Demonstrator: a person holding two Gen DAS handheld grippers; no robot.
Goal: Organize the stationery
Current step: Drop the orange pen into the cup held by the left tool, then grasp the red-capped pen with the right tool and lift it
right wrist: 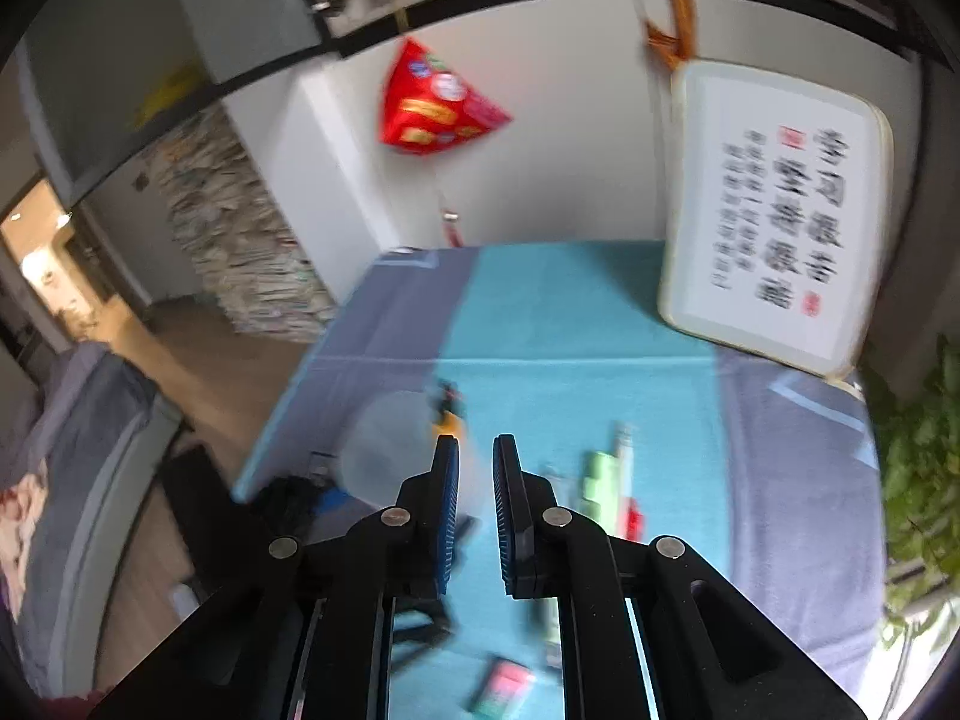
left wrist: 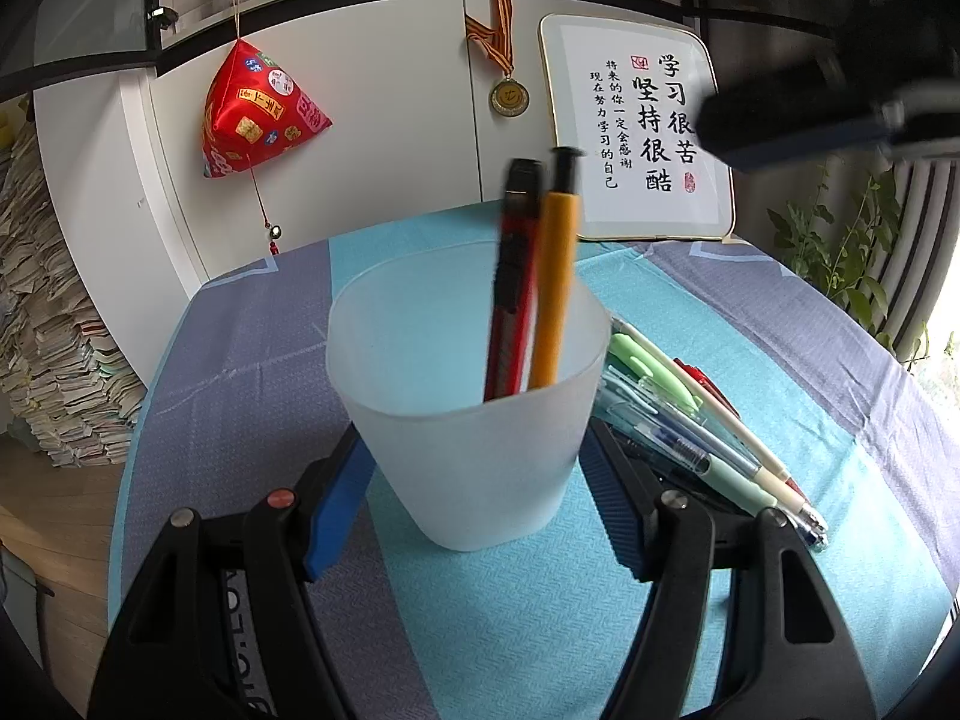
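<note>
Tablecloth (left wrist: 252,360): blue, pens (left wrist: 708,426) loose beside cup (left wrist: 468,420)
Left gripper (left wrist: 474,480): clamped on cup
Right gripper (right wrist: 476,504): nearly closed, empty
Risk: nudging cup, toppling orange pen (left wrist: 555,288)

Soft daylight enters from the right, where the edge past the leafy green plant (left wrist: 840,264) bleaches to white glare, and shadows on the blue and grey tablecloth (left wrist: 240,372) stay faint. The left wrist view is mostly sharp, though the red-and-black pen (left wrist: 510,282) smears slightly. The right wrist view is motion-blurred throughout, its white framed calligraphy board (right wrist: 774,216) unreadable; both views bow strongly toward dark vignetted corners.
</note>
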